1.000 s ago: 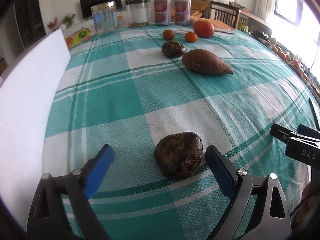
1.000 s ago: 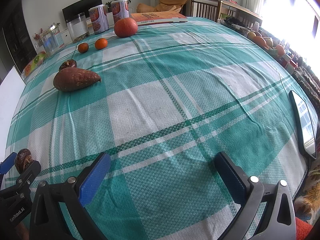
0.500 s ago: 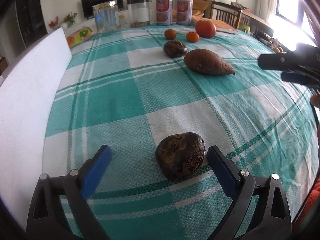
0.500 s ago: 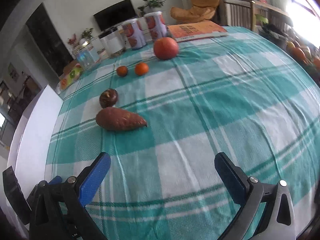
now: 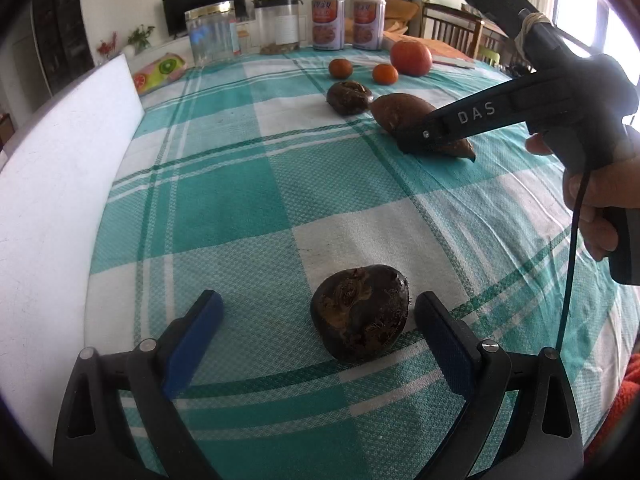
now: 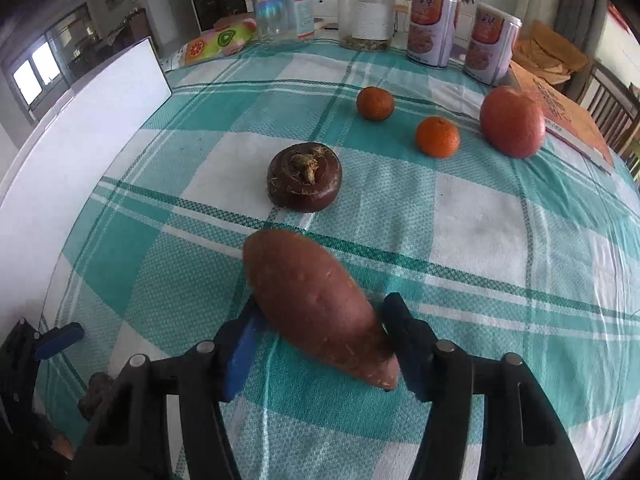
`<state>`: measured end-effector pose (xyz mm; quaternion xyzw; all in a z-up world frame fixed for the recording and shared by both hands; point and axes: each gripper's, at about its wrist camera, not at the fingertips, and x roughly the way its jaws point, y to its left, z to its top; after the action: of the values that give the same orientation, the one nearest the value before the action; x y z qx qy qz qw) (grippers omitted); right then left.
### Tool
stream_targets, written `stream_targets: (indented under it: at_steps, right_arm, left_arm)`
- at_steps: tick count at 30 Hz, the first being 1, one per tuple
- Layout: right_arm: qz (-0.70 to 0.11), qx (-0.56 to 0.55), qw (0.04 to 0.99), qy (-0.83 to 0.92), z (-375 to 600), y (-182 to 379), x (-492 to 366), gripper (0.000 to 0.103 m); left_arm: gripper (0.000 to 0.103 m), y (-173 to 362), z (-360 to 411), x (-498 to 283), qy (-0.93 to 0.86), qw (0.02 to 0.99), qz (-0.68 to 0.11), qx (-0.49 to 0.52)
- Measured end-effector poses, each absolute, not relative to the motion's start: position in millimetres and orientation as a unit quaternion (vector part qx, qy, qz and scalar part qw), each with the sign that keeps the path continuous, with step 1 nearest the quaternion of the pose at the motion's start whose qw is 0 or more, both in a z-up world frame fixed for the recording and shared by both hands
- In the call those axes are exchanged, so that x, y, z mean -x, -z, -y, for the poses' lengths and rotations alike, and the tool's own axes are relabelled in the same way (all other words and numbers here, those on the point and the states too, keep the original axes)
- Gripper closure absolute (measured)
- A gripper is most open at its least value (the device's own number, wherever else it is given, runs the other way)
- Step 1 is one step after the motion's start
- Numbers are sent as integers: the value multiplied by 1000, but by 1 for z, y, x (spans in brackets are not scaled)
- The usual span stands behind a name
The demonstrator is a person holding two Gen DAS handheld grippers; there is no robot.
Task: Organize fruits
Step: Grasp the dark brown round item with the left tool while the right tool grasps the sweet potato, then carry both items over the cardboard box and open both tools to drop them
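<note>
A reddish sweet potato [image 6: 316,308] lies on the green checked tablecloth [image 6: 480,240]. My right gripper [image 6: 322,312] straddles it; the jaws are closing and both blue pads touch its sides. In the left wrist view a black finger [image 5: 460,120] of that gripper crosses the sweet potato [image 5: 400,112]. My left gripper [image 5: 318,300] stands open around a dark round root [image 5: 360,316], which lies close to the right finger without touching it. A second dark root [image 6: 304,178], two tangerines [image 6: 375,103] [image 6: 437,137] and a large red fruit [image 6: 512,122] lie farther back.
A white board [image 5: 52,184] runs along the table's left edge. Clear jars [image 6: 284,12] and two printed cans [image 6: 434,26] stand at the far edge, with an orange book [image 6: 568,120] at the back right. A hand [image 5: 592,200] holds the right gripper's handle.
The right gripper swung left across the table to the sweet potato, rolled, and its jaws came in from wide open onto it. The left gripper and its root stayed put.
</note>
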<state>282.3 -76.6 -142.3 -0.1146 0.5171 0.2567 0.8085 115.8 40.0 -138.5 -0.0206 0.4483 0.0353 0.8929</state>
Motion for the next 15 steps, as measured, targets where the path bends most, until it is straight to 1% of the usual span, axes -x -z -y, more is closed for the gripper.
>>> stream_targets:
  at_steps: [1,2,7,10,15]
  right_arm:
    - [-528,85,806,-254,83,141,-283,65]
    - [-537,57,804,-248,93,138,-279,66]
    - [-571,-88,780,-241,150,138,-254,66]
    - [-573,-181,767,-226,194,146,-238,66]
    - [-543,-233,776,-219,232,151,-215,65]
  left_arm:
    - [5,138,-40,-116,-35,893,-448,21]
    - [5,138,-40,-116,-35,893,-448,21]
    - [5,138,-40,-116,-35,893,-448,21]
    - [5,138,-41,-115,-30,894,-446,27]
    - [5,135,-55,-111,11,900,-428,83]
